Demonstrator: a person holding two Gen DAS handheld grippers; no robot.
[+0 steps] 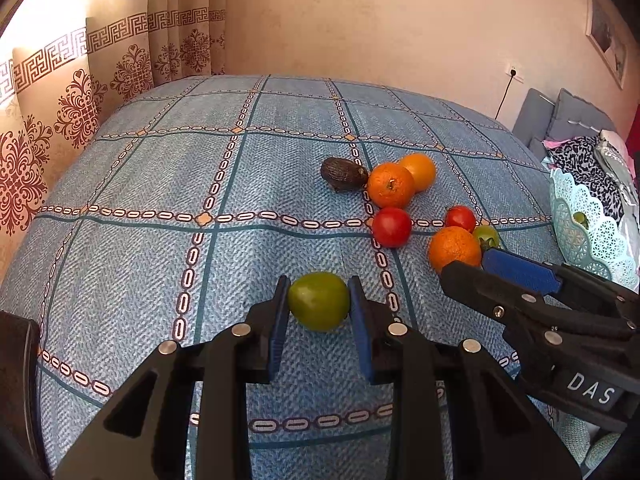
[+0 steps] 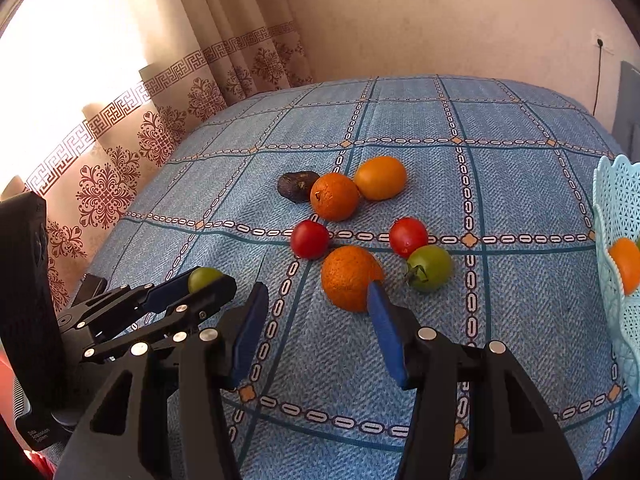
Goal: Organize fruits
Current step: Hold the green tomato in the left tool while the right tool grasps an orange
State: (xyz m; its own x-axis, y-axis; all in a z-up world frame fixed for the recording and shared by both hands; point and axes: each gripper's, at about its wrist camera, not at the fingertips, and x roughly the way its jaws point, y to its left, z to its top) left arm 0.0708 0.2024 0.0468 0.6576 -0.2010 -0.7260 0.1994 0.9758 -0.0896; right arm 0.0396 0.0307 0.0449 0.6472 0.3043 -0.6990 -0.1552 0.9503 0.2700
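My left gripper (image 1: 319, 300) is shut on a green tomato (image 1: 319, 301), its blue pads pressed on both sides; the same tomato (image 2: 205, 278) shows at the left of the right wrist view. My right gripper (image 2: 318, 294) is open, just short of an orange (image 2: 350, 278) whose near side touches its right finger (image 2: 380, 316). Loose on the blue checked cloth (image 2: 520, 208) lie a dark avocado (image 2: 298, 186), two more oranges (image 2: 334, 196) (image 2: 380, 178), two red tomatoes (image 2: 309, 239) (image 2: 408, 237) and another green tomato (image 2: 430, 268).
A pale blue lattice basket (image 2: 612, 200) stands at the cloth's right edge with an orange (image 2: 626, 266) inside. Patterned curtains (image 1: 80, 104) hang at the left and a wall runs behind. Cushions and clothes (image 1: 580, 152) lie beyond the basket.
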